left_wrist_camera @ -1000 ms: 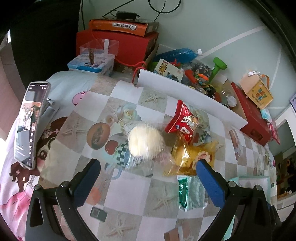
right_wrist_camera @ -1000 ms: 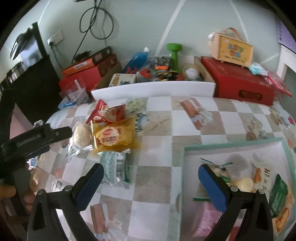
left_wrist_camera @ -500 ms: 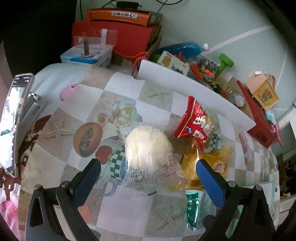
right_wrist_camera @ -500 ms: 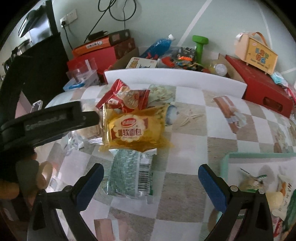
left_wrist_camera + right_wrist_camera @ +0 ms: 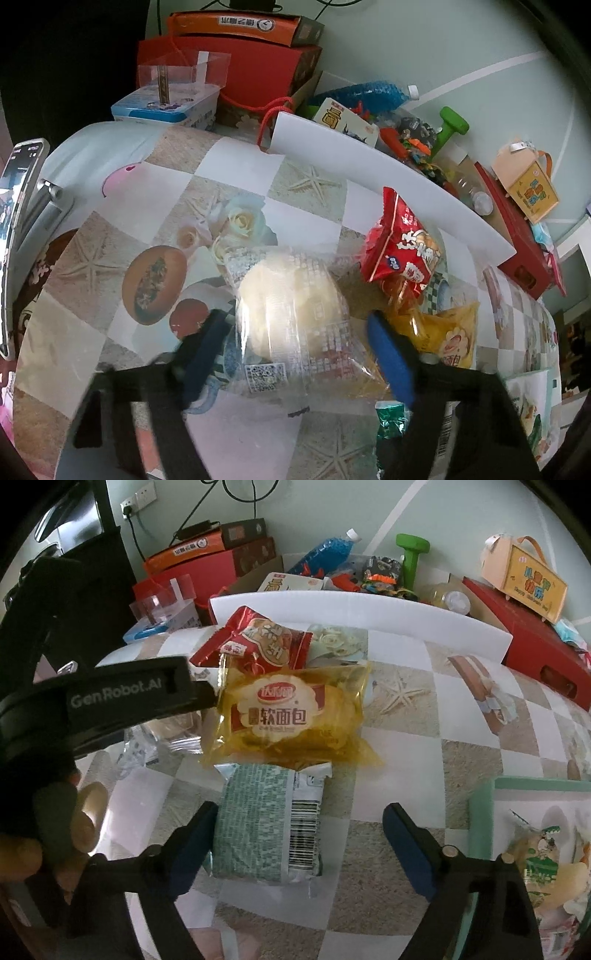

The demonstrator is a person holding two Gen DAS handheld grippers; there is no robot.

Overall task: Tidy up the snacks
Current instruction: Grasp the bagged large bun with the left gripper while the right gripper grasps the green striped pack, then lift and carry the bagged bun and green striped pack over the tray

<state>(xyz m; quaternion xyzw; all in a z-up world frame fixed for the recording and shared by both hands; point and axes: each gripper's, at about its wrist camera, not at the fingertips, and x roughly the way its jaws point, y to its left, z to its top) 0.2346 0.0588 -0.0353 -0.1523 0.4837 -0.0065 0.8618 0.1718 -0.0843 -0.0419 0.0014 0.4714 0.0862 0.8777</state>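
Observation:
My left gripper (image 5: 295,354) is open with its blue fingers either side of a clear-wrapped pale round bun (image 5: 290,306) on the checked tablecloth. A red snack bag (image 5: 402,251) and a yellow bread pack (image 5: 448,338) lie to its right. My right gripper (image 5: 299,845) is open around a green-and-white packet (image 5: 267,823); its left finger touches the packet's edge. The yellow bread pack (image 5: 291,716) and red bag (image 5: 258,642) lie beyond it. The left gripper's body (image 5: 103,701) crosses the right wrist view at left.
A green-rimmed tray (image 5: 480,812) holding several snacks sits at right. A white board (image 5: 354,609) stands along the table's back, with red boxes (image 5: 236,66), a blue bottle (image 5: 325,550), a green dumbbell (image 5: 412,557) and toys behind. A phone on a stand (image 5: 18,240) is at left.
Both grippers moved forward and down. The left one now straddles the bun, its fingers closer together. The right one came left from the tray to the green packet.

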